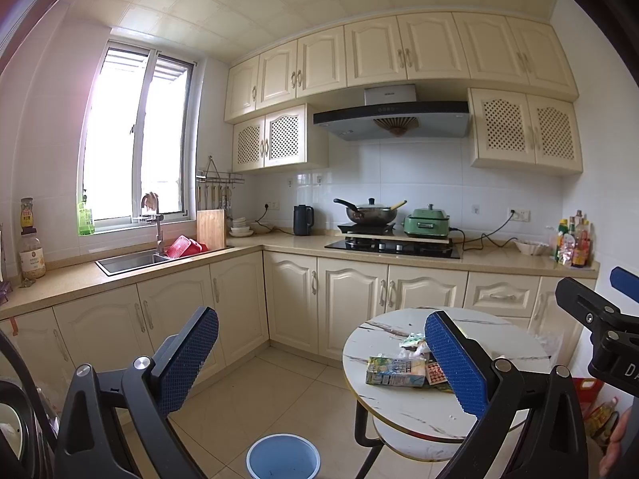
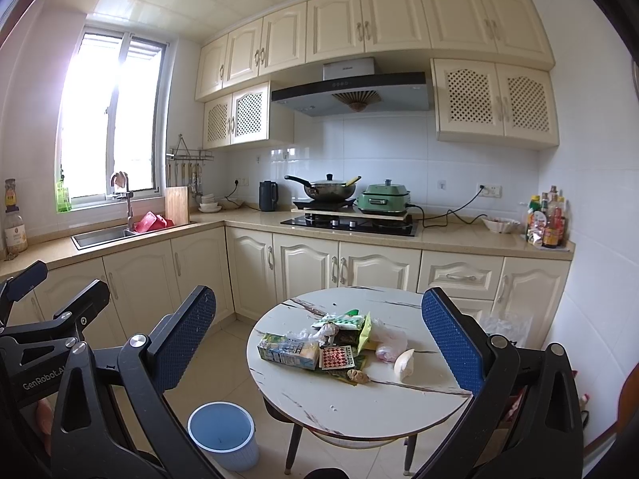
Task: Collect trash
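Right wrist view shows the round marble-patterned desk (image 2: 359,403) carrying the trash pile (image 2: 339,343): a green drink carton (image 2: 287,353), snack wrappers (image 2: 347,321), a clear plastic bag (image 2: 389,343) and a pale shell-like scrap (image 2: 404,363). On the floor left of the desk stands a blue-lined bin (image 2: 223,435), nearly empty inside. Right gripper (image 2: 319,335) and left gripper (image 1: 319,363) both hold their jaws spread wide, gripping nothing, above the floor and desk.

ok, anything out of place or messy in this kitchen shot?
Yes: a loose heap of trash is strewn across the round table, including a drink carton lying on its side. The waste bin on the floor beside it looks empty. Both grippers are open, holding nothing.
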Motion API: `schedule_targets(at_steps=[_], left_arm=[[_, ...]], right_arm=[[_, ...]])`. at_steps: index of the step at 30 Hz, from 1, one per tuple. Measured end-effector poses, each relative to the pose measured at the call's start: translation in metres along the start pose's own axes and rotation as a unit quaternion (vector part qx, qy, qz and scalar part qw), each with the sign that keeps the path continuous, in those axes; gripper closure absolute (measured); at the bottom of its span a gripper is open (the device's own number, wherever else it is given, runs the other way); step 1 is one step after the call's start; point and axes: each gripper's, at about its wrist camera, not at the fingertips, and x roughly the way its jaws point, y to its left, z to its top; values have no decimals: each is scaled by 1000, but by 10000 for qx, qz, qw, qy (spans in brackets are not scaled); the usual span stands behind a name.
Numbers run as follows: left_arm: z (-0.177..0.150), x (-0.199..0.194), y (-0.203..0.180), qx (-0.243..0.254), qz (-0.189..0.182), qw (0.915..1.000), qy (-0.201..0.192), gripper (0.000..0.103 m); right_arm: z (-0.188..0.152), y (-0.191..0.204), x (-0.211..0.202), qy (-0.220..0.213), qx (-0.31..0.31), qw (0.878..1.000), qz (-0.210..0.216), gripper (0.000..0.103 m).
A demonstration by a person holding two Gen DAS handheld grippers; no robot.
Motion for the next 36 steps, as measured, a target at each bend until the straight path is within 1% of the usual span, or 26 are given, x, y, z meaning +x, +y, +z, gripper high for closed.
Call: schedule_targets(at_steps=[18,22,24,27,29,31,32,34,36], left_arm=[[-1,7,-3,44,-2,10000,34,1],[-2,20,-6,183,31,9998,27,1],[-2,30,-6,196,77,9998,31,1],[-5,52,-5,153,86,9998,35,1],[-9,75,-7,163,176,9996,147,1],[-18,107,-11,211,200,9987,429,1],[-23,119,-13,224,153,9980,575,1],[-36,149,-17,213,-79,9952,956,1],[-50,179,-24,115,-352,9904,1332,1]], right_arm=[[0,-2,2,60,4,10000,-47,0],[-1,-7,6,66,8,9999,-85,0],[-2,-11,12,148,-18,9997,-178,0],[-7,-18,23,164,24,9996,-233,0],[-11,-27,32,187,61,9993,-312,0],[-17,-41,42,233,155,9986,-439,0],[-23,-50,49,293,211,9980,-523,0],[-37,-75,68,543,354,9953,-715,0],[-51,-97,84,773,509,9923,-825,0]])
